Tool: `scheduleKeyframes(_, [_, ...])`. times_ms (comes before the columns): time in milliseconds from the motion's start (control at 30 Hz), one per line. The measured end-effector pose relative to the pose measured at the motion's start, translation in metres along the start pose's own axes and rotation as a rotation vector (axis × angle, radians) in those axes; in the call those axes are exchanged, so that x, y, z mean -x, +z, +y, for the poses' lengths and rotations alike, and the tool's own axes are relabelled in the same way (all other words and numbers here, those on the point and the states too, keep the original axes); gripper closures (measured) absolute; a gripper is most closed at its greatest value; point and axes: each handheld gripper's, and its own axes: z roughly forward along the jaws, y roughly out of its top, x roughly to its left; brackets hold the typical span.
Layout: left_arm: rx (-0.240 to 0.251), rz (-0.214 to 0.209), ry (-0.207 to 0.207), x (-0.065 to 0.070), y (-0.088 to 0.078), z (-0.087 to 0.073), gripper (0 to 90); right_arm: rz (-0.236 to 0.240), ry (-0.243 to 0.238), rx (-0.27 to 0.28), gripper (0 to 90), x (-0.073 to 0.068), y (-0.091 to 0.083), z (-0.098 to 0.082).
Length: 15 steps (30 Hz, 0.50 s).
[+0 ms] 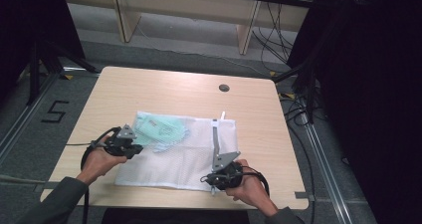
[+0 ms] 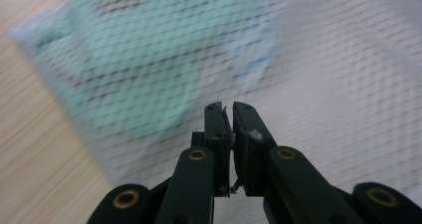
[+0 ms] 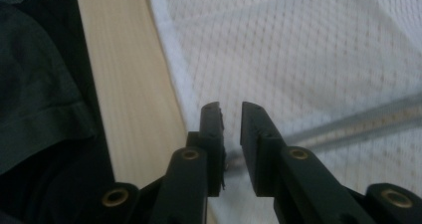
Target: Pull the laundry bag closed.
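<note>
A "5" marks the floor. Left gripper and right gripper, each parted by a sliver and holding nothing, hover over the mesh bag.

1. This is a lab or test room set up for recording, not a home.
2. A plain wooden table with a cable port stands alone on grey carpet.
3. A number 5 is taped on the floor beside it.
4. Black curtains close off the right side, and a tripod's legs stand at the left.
5. Loose cables trail under a bench behind.
</note>
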Motion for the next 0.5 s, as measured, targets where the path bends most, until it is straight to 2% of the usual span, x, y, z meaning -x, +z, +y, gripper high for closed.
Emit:
scheduleKeyframes(67, [0.011,-0.034,0.011,0.008,0.001,0.004,82.6,-0.006,0.010,-0.005,73.5,-0.004,-0.007,-0.013])
scheduleKeyframes(167, [0.018,-0.061,0.018,0.016,0.002,0.007,81.4,-0.002,0.019,-0.002,69.5,-0.006,-0.008,-0.016])
scheduleKeyframes(233, [0.031,-0.091,0.012,0.021,0.002,0.008,79.8,0.007,0.021,-0.015,63.9,-0.009,-0.009,-0.018])
scheduleKeyframes(267, [0.039,-0.115,0.006,0.024,0.002,0.009,78.6,-0.007,0.015,-0.013,61.7,-0.010,-0.008,-0.018])
scheduleKeyframes(400, [0.053,-0.141,-0.004,0.030,0.001,0.010,71.8,-0.009,0.002,-0.028,52.3,-0.014,-0.002,-0.019])
scheduleKeyframes(467, [0.054,-0.151,0.002,0.031,0.001,0.010,71.2,-0.012,-0.003,-0.031,51.1,-0.015,-0.001,-0.019])
scheduleKeyframes(500, [0.051,-0.153,0.018,0.031,0.001,0.011,70.0,-0.016,-0.006,-0.037,49.3,-0.018,0.002,-0.018])
